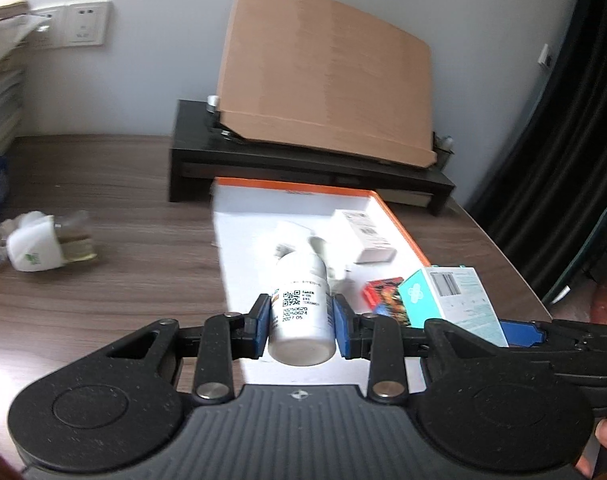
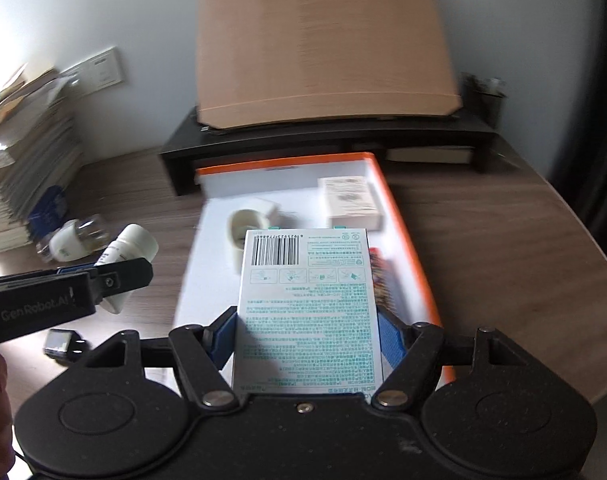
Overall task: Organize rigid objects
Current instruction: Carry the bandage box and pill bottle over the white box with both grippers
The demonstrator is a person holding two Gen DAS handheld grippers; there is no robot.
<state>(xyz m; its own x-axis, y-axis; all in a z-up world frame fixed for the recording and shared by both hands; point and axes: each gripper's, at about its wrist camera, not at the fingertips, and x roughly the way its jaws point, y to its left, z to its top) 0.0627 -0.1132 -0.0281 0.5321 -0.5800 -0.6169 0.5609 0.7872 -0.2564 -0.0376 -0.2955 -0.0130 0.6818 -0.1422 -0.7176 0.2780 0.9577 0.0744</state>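
While the left tool (image 1: 301, 326) clamps a white bottle (image 1: 299, 312), the right tool (image 2: 307, 340) grips a teal box (image 2: 307, 308) over the orange tray (image 2: 407, 240), with a tape roll (image 2: 243, 236) at ten o'clock.

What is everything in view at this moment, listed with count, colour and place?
Round plastic bottle: 1, white, clamped in the left tool.
Flat cardboard box with barcode: 1, white and teal, clamped in the right tool, above the tray.
Shallow tray: 1, white with orange rim, on the desk.
Small carton: 1, white, far right part of the tray.
Tape roll: 1, white, left part of the tray.
Small packet: 1, red, near part of the tray.
Monitor stand: 1, black, behind the tray.
Cardboard sheet: 1, brown, leaning on the stand.
Paper stack: 1, pale, desk's left edge.
Left tool: 1, black with blue pads.
Right tool: 1, black with blue pads.
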